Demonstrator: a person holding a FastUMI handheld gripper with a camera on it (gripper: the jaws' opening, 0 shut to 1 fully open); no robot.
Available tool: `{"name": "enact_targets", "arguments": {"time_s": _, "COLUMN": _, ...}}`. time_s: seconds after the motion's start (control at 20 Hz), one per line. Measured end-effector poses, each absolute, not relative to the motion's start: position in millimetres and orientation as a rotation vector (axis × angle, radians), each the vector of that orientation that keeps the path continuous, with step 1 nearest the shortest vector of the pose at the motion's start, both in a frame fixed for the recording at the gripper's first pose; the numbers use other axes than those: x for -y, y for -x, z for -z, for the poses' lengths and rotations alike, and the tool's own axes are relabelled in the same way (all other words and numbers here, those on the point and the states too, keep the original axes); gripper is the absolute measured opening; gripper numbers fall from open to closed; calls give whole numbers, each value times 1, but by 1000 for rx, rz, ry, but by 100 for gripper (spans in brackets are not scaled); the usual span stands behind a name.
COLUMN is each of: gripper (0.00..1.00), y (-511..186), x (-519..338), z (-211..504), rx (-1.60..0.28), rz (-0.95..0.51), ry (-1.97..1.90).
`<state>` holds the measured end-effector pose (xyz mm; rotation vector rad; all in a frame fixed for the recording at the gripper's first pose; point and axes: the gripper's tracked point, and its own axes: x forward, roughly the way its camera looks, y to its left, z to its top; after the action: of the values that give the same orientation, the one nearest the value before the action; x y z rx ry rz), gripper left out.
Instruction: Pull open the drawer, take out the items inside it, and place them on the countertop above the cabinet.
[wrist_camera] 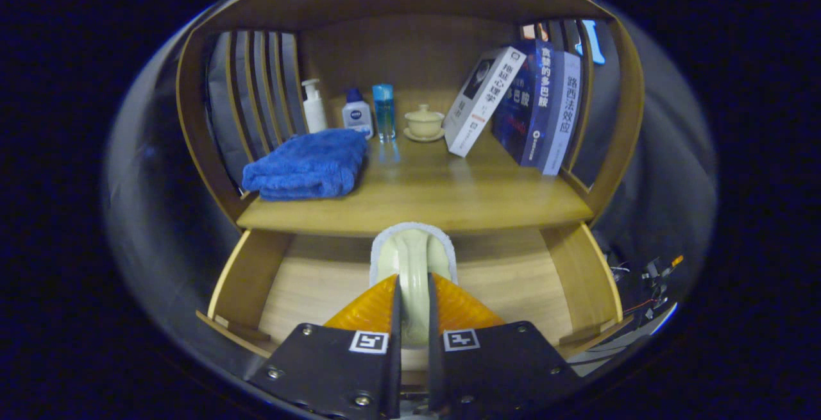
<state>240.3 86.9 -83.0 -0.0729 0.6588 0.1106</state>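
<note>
My gripper is shut on a pale cream-green ceramic piece with a white rim. Both fingers press on its narrow middle part. It hangs over the open wooden drawer, just in front of the countertop's front edge. The drawer floor around the piece is bare wood, and the part under my fingers is hidden. On the countertop lie a folded blue towel at the left and a lidded cream cup on a saucer at the back.
A white pump bottle, a small white bottle with a blue cap and a clear blue bottle stand behind the towel. Leaning books fill the right side. Slatted side walls and a wooden top board enclose the countertop. Cables lie at the right.
</note>
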Motion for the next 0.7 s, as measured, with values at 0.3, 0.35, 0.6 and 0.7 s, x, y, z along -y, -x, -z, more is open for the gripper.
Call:
{"name": "enact_targets", "arguments": {"time_s": 0.3, "gripper": 17, "y": -294, "x": -94, "z": 62, "rx": -577, "rz": -77, "ry": 81}}
{"name": "enact_targets", "arguments": {"time_s": 0.35, "gripper": 17, "y": -304, "x": -94, "z": 61, "rx": -568, "rz": -70, "ry": 75}}
{"name": "enact_targets", "arguments": {"time_s": 0.6, "gripper": 17, "y": -348, "x": -99, "z": 60, "rx": -517, "rz": -79, "ry": 43}}
{"name": "enact_targets", "arguments": {"time_s": 0.7, "gripper": 17, "y": -359, "x": -96, "z": 66, "rx": -519, "rz": -62, "ry": 45}}
